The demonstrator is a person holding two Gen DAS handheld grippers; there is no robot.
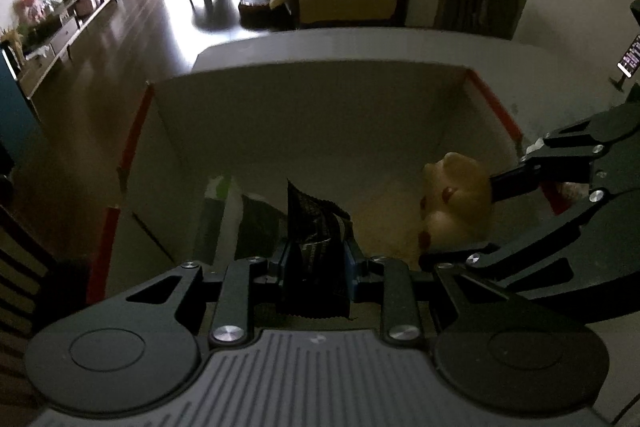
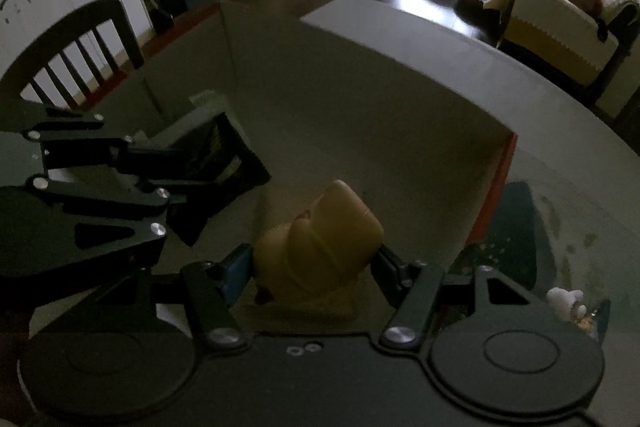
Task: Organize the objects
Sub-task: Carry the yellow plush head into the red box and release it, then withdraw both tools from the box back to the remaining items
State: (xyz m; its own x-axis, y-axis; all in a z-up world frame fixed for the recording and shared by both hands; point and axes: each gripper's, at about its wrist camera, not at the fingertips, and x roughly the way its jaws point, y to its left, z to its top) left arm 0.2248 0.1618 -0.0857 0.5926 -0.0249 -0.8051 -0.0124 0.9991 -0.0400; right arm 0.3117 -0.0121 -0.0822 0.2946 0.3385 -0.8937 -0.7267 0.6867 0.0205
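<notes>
left claw: clamped on a dark foil packet, held upright over the near edge of the box
right claw: gripping a yellow rubber duck, also just above the box's open top, right of the packet
box: open cardboard carton with red-edged flaps, sits on the bench; a green-and-white pack already lies inside at the left
progress: judged mid-task; one item in the box, two more carried over it, neither released yet
left to do: drop the packet and the duck in; a small white figurine waits on the bench right of the box, probably next
bench: pale top, rounded far corner, some specks on it near the right side
room: dark wooden chair at the left, glossy dark floor, far off a coffee table, sofa, TV unit, bright window
</notes>
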